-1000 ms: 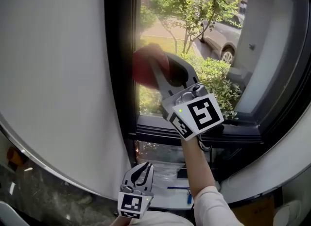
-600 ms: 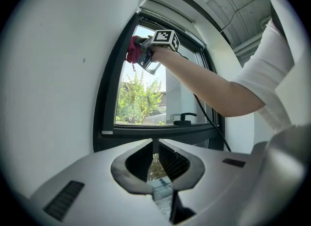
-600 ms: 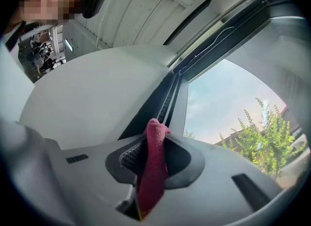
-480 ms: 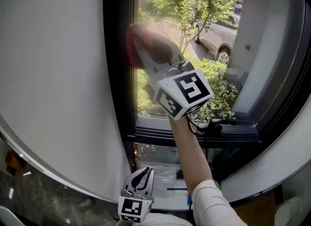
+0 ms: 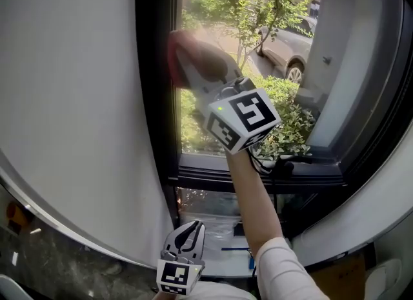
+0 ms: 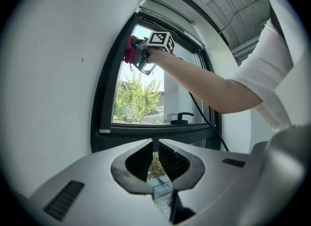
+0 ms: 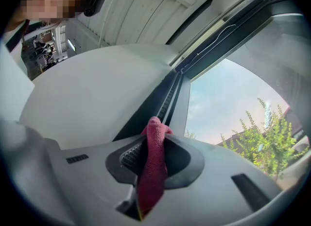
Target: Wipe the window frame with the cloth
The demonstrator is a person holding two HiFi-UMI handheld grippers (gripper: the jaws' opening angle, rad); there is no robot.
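Note:
The red cloth [image 5: 174, 55] is pinched in my right gripper [image 5: 184, 60], which is raised and shut on it. The cloth presses against the dark left upright of the window frame [image 5: 155, 105], high up beside the glass. In the right gripper view the cloth [image 7: 153, 164] hangs between the jaws, its tip at the frame's channel [image 7: 165, 101]. From the left gripper view the cloth [image 6: 130, 50] shows as a small bunch on the frame [image 6: 104, 94]. My left gripper [image 5: 188, 230] hangs low below the sill, shut and holding nothing.
A white wall [image 5: 77, 99] borders the frame on the left. A black window handle [image 5: 287, 163] sits on the lower rail, with a black cable trailing past it. Outside are shrubs [image 5: 290, 108] and a parked car [image 5: 290, 50]. Clear plastic [image 5: 216, 228] lies under the sill.
My right gripper has slid the cloth up and to the left along the frame's upright, then nearly stopped. The left gripper has stayed in place.

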